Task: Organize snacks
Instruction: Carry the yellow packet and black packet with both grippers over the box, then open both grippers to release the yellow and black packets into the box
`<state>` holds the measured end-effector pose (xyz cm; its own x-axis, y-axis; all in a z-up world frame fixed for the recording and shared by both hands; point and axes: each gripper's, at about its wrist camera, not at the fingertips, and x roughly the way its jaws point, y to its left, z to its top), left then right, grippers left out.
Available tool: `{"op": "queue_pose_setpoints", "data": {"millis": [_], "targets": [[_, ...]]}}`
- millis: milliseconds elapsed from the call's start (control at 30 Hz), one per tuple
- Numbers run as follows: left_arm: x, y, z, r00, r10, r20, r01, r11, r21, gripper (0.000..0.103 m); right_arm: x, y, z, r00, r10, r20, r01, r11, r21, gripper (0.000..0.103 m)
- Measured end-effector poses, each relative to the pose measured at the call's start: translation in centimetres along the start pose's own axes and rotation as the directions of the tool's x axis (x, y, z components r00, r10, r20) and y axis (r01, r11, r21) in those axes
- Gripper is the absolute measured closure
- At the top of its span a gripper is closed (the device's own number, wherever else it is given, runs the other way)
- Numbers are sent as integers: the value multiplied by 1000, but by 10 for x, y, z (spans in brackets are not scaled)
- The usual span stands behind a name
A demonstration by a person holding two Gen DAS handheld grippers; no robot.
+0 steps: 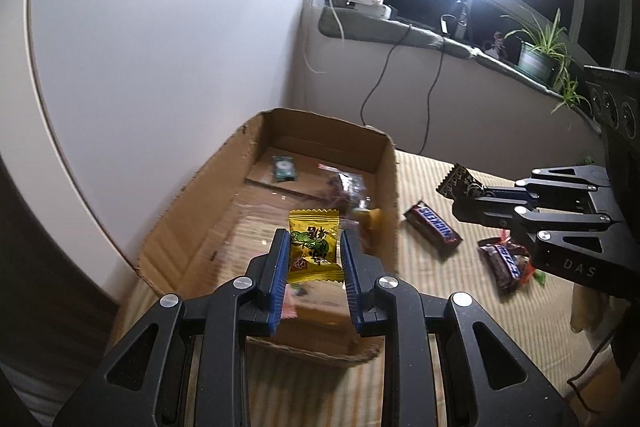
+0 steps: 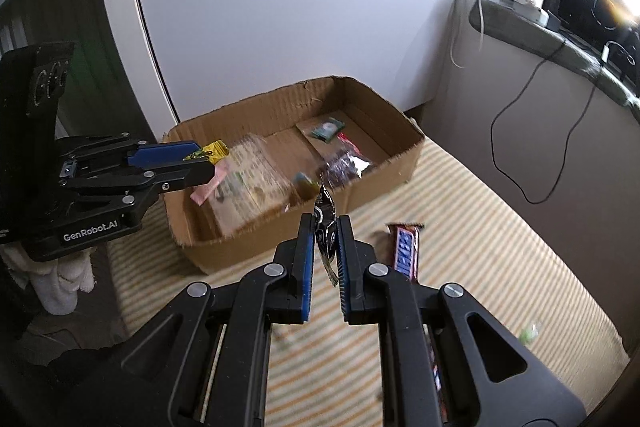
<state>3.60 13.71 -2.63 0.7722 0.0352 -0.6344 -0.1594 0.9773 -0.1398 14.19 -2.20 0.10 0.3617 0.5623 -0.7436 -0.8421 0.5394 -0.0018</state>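
Fingers [image 1: 280, 259] of the left gripper [image 1: 314, 255] clamped a crinkly yellow packet [image 1: 314, 247] above the cardboard box [image 2: 384, 151], while the right gripper [image 2: 326, 247] pinched a glossy dark wrapper [image 2: 325, 223] just short of the box's near wall. Several foil and plastic packets already lay inside the box. Outside it, on the striped cloth [image 2: 500, 259], Snickers bars [image 1: 434, 227] remained, so sorting looked partly done.

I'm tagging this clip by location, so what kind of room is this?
Probably a home bedroom: the cardboard box sits on a striped fabric surface like a mattress cover, below a windowsill holding a potted plant and chargers.
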Motion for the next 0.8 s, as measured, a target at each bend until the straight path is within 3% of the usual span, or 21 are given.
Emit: {"op": "queue_pose_setpoints", "data": {"millis": [800], "targets": [[25,21,9,998,44,-33,-45,999,-3,79,86,2,48,995,72,-70,-73,997,0,92]]}}
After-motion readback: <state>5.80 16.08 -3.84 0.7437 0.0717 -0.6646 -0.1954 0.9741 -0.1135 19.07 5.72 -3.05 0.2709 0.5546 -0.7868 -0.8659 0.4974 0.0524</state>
